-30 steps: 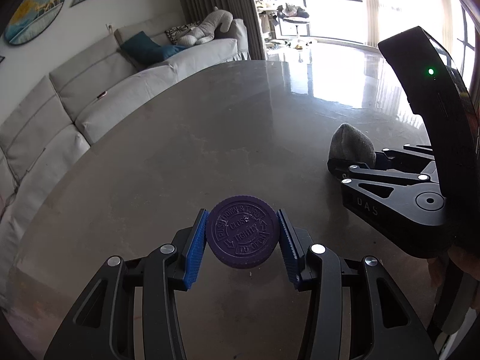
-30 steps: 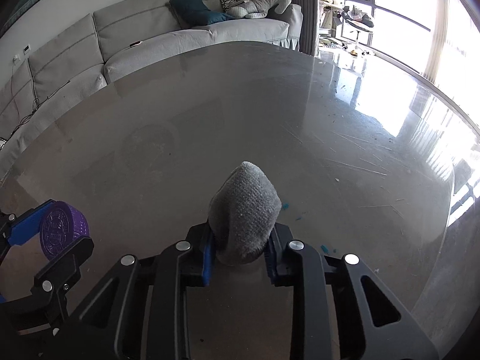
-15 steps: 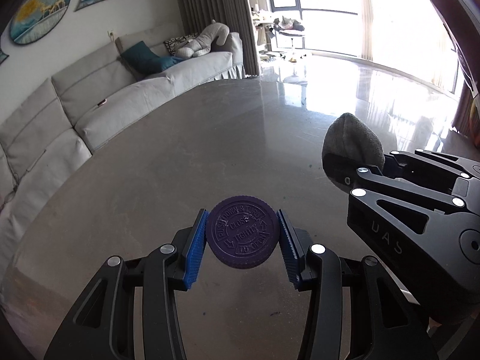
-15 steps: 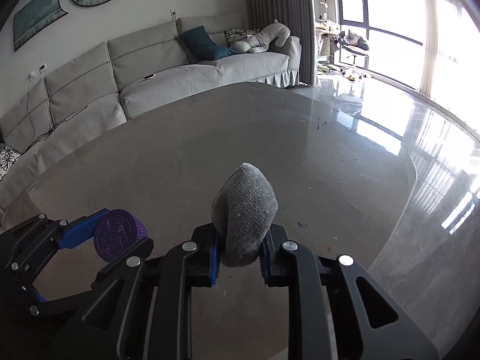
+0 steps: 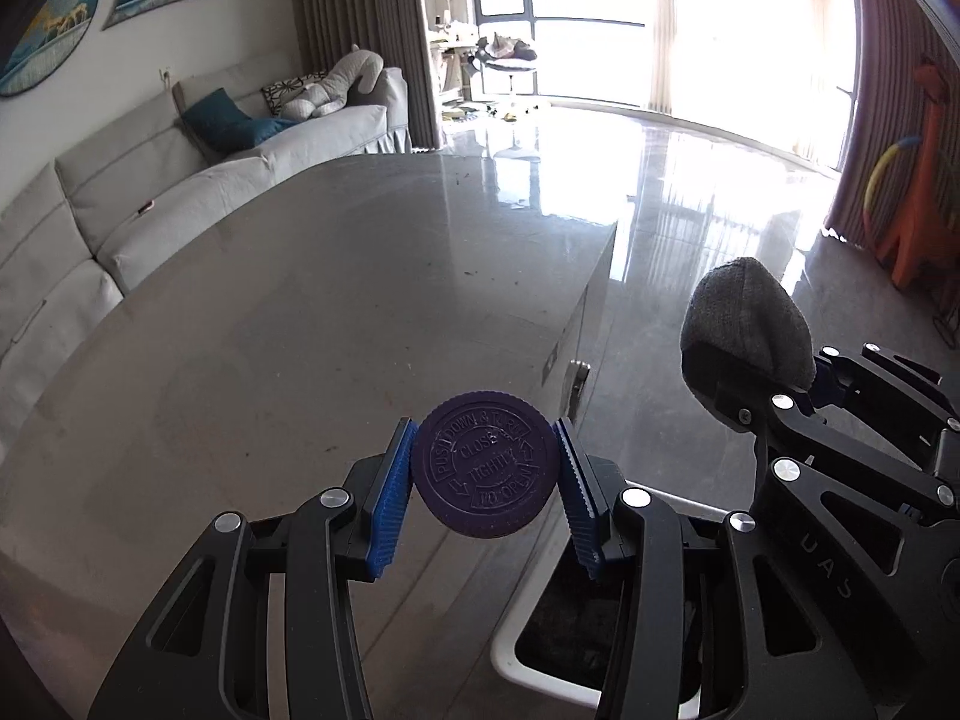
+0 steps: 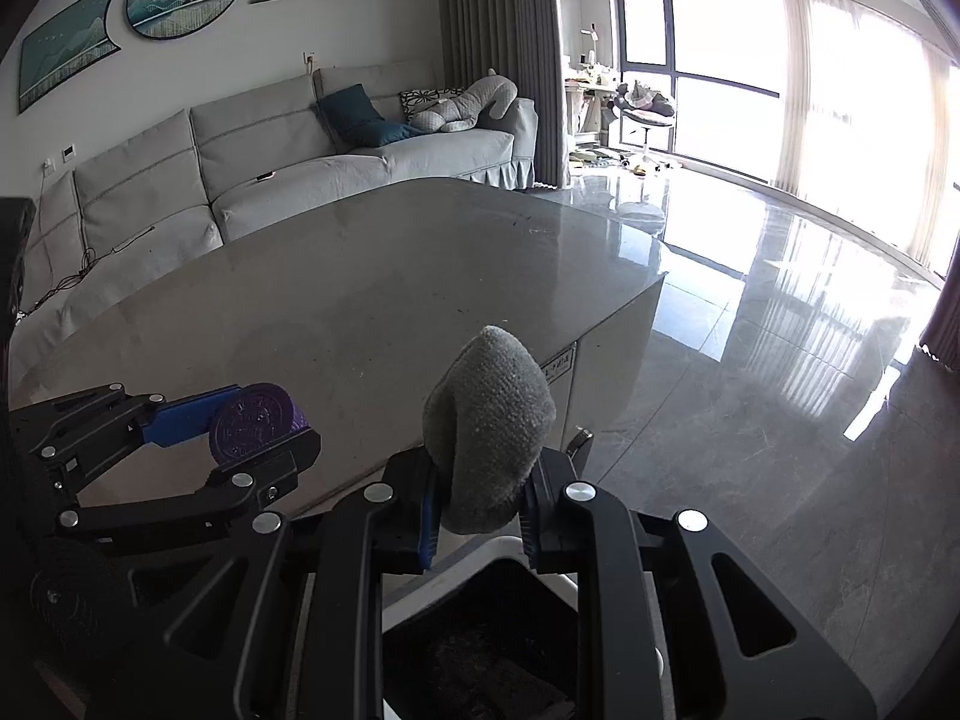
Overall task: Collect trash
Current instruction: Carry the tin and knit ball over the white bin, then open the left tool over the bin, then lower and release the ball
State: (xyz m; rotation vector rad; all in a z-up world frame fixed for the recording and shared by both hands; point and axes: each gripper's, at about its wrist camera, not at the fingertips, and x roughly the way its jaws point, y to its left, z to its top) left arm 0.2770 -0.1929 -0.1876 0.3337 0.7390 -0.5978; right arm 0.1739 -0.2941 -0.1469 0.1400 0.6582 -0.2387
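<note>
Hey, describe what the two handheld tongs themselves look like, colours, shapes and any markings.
Both tongs, left and right, are matte black linkage frames with cut-out openings and round silver rivets at the pivots. Their fingers carry blue pads with ribbed faces. The right one's side shows faint raised letters. No cables, hands or sleeves show.

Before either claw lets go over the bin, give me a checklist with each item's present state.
1. Left claw clamped on the purple cap: ok.
2. Right claw clamped on the grey sock: ok.
3. Bin open, nothing covering its mouth: ok.
4. Sock above the bin mouth: cannot tell; the bin shows just below the claw.
5. Cap clear of the table edge and above the bin: not ok; it sits at the edge, bin lower right.
6. Claws apart from each other: ok.
</note>
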